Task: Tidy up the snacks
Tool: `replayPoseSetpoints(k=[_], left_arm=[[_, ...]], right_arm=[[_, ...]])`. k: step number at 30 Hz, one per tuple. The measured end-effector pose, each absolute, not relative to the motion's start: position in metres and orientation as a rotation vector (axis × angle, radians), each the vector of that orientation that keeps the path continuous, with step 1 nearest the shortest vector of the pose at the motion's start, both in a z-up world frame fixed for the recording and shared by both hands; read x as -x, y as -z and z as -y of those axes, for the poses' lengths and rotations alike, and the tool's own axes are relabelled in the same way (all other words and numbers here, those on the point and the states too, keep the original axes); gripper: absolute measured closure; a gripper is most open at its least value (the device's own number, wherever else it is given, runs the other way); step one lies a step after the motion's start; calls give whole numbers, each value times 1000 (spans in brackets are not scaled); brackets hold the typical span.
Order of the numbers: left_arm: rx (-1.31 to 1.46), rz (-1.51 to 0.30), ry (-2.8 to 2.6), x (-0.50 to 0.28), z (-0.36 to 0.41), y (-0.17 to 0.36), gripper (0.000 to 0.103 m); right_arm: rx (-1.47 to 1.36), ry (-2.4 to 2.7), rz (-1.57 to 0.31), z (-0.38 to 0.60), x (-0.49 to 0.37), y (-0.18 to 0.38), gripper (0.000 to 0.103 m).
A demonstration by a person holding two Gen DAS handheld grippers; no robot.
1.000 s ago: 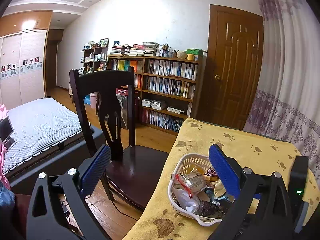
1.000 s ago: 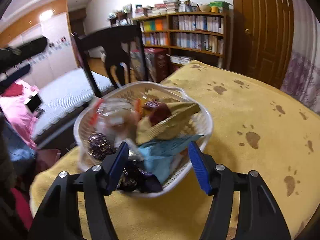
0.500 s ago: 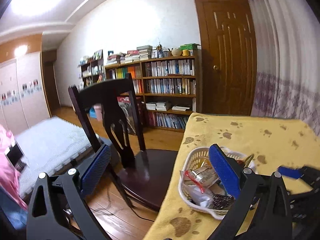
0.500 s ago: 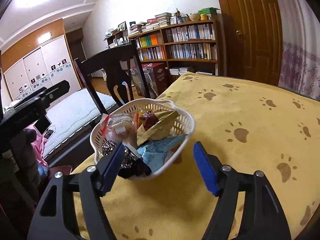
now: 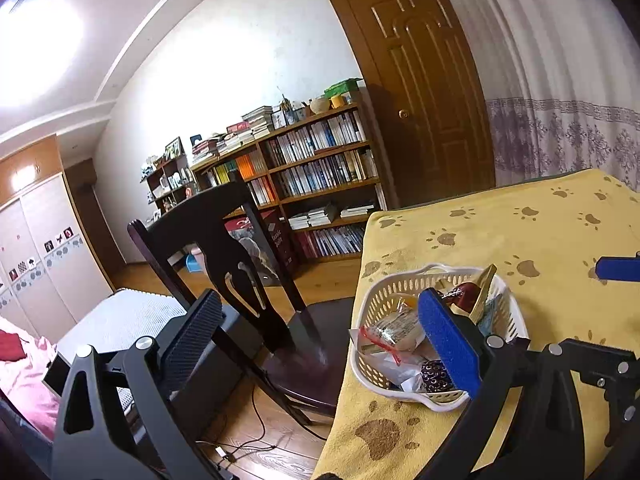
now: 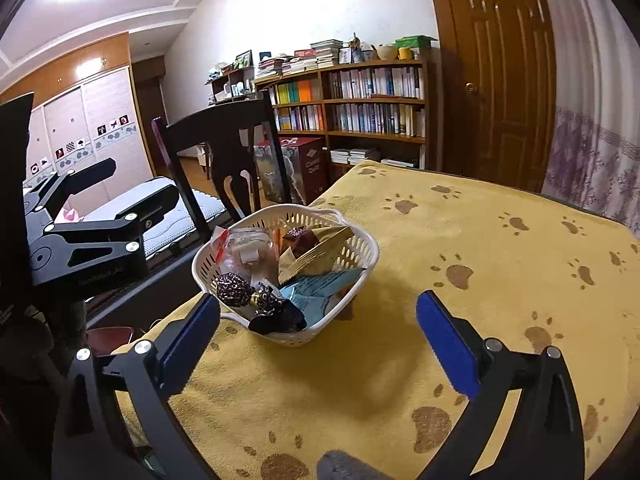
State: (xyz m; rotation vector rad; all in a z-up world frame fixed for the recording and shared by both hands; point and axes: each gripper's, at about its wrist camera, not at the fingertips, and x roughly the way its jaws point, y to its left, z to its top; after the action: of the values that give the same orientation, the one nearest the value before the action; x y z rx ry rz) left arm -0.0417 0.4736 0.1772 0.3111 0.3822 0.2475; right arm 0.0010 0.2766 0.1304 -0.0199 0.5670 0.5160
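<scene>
Left wrist view:
Left tongs [image 5: 320, 340]: we saw them spread wide and empty, off the desk's left edge, one finger over the chair [image 5: 224, 264], the other in front of the basket.
Basket [image 5: 384, 292]: a white slotted one sat on the yellow paw-print cloth [image 5: 520, 236] near the desk corner, filled with wrapped snacks [image 5: 396, 330].
Right tongs [image 5: 618, 270]: we caught only a blue pad at the right edge, above the cloth.

Right wrist view:
Right tongs [image 6: 318, 334]: we found them gaping, holding nothing, above the cloth [image 6: 460, 232] just short of the basket [image 6: 366, 252].
Snacks [image 6: 256, 256]: clear, gold, pale blue and dark patterned packets were heaped inside the basket.
Left tongs [image 6: 132, 192]: black arms hung left of the basket, beside the chair [image 6: 220, 148], with the bookshelf [image 6: 360, 108] behind.
</scene>
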Motion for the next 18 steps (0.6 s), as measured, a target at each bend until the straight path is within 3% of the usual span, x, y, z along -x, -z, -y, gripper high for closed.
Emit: replayPoseSetpoints(k=[18], left_arm=[[-395,-362,-206,52,-458,-179,3]], right_arm=[[127,-487,-538,-287,24,-139,5]])
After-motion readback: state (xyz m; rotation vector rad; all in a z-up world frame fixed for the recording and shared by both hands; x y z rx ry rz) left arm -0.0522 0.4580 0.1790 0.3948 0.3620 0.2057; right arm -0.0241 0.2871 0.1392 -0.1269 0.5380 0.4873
